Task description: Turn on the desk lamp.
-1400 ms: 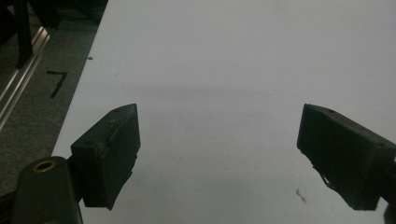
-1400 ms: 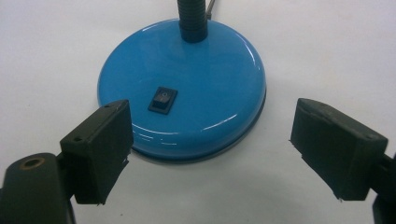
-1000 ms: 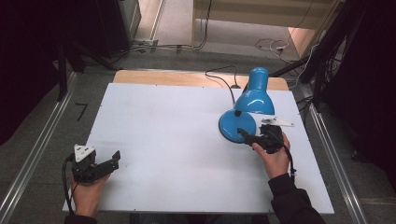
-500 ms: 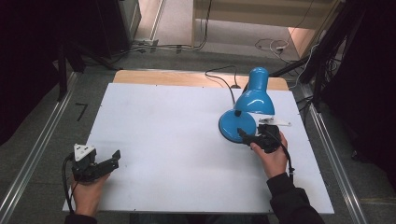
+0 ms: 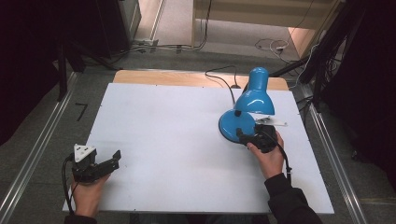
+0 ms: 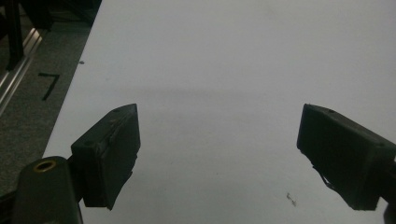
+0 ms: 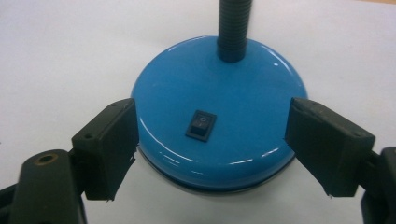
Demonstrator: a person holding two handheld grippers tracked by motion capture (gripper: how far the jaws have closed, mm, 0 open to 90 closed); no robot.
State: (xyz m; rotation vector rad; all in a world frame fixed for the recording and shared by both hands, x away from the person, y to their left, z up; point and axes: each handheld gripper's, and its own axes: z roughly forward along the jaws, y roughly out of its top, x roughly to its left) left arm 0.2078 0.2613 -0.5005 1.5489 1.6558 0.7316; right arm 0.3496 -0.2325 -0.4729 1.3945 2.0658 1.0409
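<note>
Blue lamp base [image 7: 219, 112] is straddled by the right gripper [image 7: 210, 144], jaws just closing, pads nearly touching; squeezing should be kept level, switch [image 7: 201, 125] untouched.

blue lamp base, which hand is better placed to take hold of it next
Right. The right tool already straddles the blue lamp base, jaws beside its rim and just closing in, the switch between them. The left tool sits far across the white table, jaws open over bare surface.
</note>
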